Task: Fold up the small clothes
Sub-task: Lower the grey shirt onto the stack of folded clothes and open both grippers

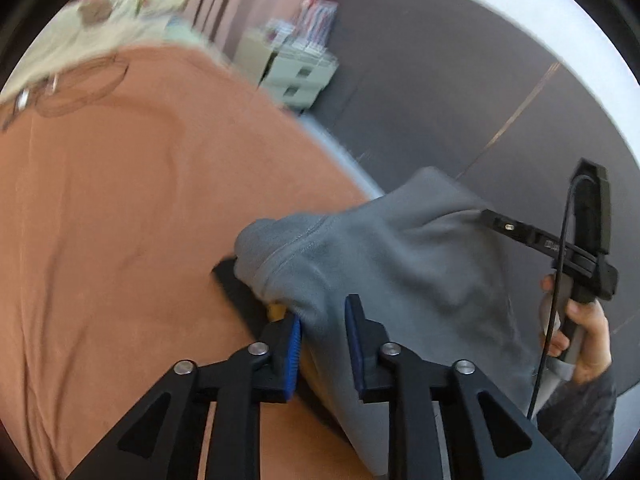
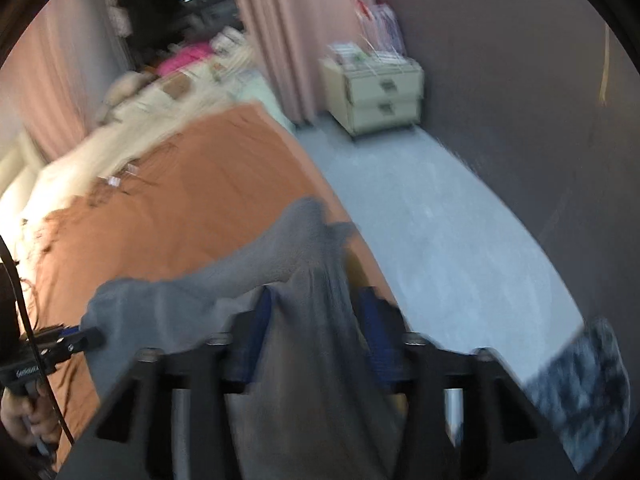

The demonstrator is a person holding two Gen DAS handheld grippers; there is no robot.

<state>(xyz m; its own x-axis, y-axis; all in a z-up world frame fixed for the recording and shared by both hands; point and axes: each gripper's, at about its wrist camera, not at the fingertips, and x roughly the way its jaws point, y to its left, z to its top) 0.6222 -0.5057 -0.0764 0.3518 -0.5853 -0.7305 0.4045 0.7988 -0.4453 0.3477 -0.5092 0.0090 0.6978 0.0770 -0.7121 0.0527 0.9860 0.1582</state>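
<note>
A plain grey garment lies over a rust-orange bedsheet, by black hand-held grippers with blue pads, pale pink curtains and a cream drawer unit.

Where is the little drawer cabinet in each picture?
Left wrist view: the drawer cabinet is up top, just left of the middle, past the far edge of the orange bedspread.
Right wrist view: the drawer cabinet is upper right of the middle, on the floor by the pink curtain.
Shared landmark: the grey garment sits low in the middle of both views.
</note>
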